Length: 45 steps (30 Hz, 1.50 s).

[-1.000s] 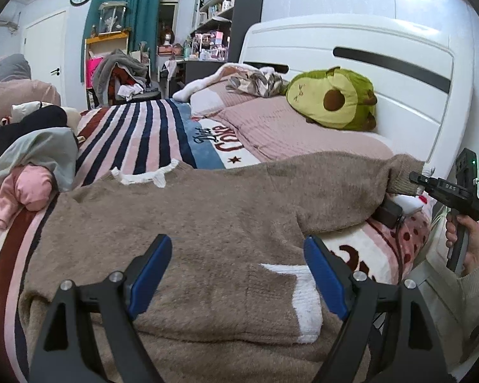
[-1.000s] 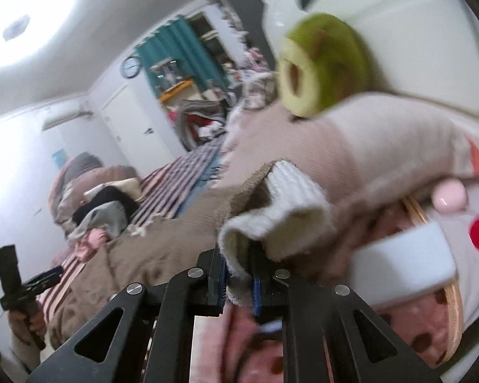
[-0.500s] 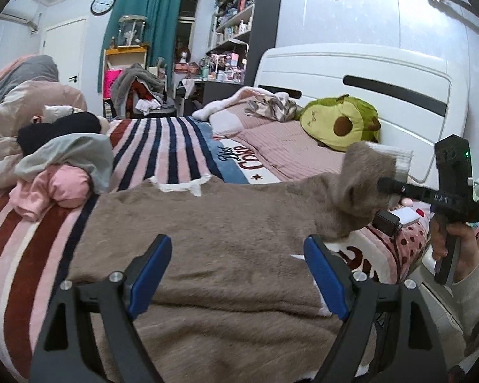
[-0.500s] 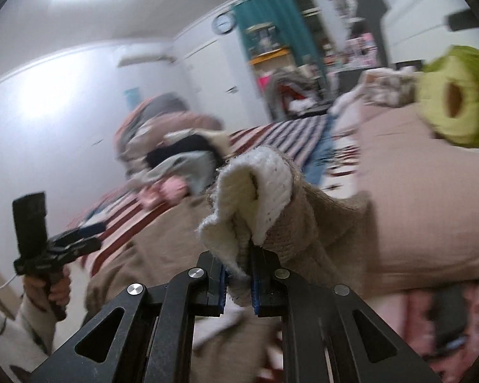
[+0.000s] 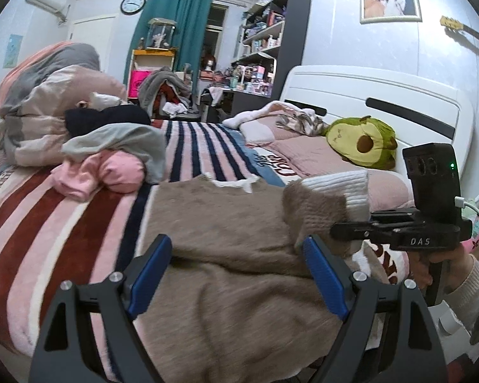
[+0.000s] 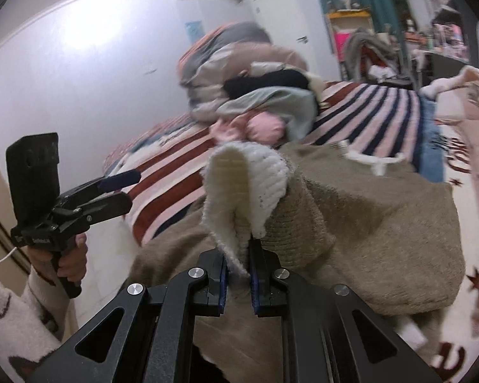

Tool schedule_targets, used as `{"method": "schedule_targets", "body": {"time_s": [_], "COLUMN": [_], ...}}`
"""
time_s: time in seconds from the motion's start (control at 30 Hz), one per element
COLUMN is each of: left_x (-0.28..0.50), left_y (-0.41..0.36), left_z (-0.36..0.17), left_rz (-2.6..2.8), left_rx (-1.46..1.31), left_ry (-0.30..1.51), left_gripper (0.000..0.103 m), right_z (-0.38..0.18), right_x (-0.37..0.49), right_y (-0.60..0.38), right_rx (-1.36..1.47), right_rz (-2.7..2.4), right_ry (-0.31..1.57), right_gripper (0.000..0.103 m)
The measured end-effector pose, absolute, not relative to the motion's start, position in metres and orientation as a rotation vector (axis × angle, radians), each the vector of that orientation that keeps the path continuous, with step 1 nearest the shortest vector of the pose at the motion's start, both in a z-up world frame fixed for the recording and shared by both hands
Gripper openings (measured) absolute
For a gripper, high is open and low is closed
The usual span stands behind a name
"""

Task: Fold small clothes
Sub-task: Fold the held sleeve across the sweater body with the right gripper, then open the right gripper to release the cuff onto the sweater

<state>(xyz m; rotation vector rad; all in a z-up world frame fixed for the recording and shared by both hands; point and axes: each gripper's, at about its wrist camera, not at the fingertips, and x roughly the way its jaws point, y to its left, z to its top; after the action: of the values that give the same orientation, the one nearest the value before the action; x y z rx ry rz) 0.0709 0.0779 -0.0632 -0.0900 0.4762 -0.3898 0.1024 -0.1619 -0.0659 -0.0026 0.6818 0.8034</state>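
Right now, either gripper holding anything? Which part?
Right gripper is shut on the brown sweater, pinching the white cuff of its sleeve. Left gripper is open, holding nothing.

I see the brown sweater as a fuzzy, matt knit, with a ribbed white cuff of coarser knit. My right gripper and left gripper look like matt black plastic with bright metal screws and smooth blue pads on the fingers. The striped blanket reads as soft plush fleece, the avocado plush toy as short velvety pile, and the headboard as smooth, slightly glossy white.
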Motion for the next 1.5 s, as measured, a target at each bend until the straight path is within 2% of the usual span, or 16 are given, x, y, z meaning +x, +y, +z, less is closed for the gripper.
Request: {"method": "schedule_targets", "body": {"time_s": [0.3, 1.1, 1.33, 1.5], "left_x": [0.066, 0.063, 0.066, 0.066], "left_y": [0.122, 0.134, 0.131, 0.129], "left_z": [-0.081, -0.089, -0.091, -0.091], "left_rz": [-0.340, -0.308, -0.311, -0.311], "left_rx": [-0.133, -0.163, -0.165, -0.161], "left_ry": [0.488, 0.499, 0.505, 0.507], "left_gripper": [0.082, 0.082, 0.082, 0.084], "right_z": [-0.085, -0.113, -0.120, -0.122], "right_x": [0.104, 0.101, 0.100, 0.099], "right_y": [-0.110, -0.062, -0.059, -0.057], "right_rx": [-0.053, -0.053, -0.039, -0.037], "right_rz": [0.834, 0.925, 0.955, 0.970], "right_ry": [0.759, 0.853, 0.887, 0.895], "right_gripper": [0.006, 0.006, 0.013, 0.013]}}
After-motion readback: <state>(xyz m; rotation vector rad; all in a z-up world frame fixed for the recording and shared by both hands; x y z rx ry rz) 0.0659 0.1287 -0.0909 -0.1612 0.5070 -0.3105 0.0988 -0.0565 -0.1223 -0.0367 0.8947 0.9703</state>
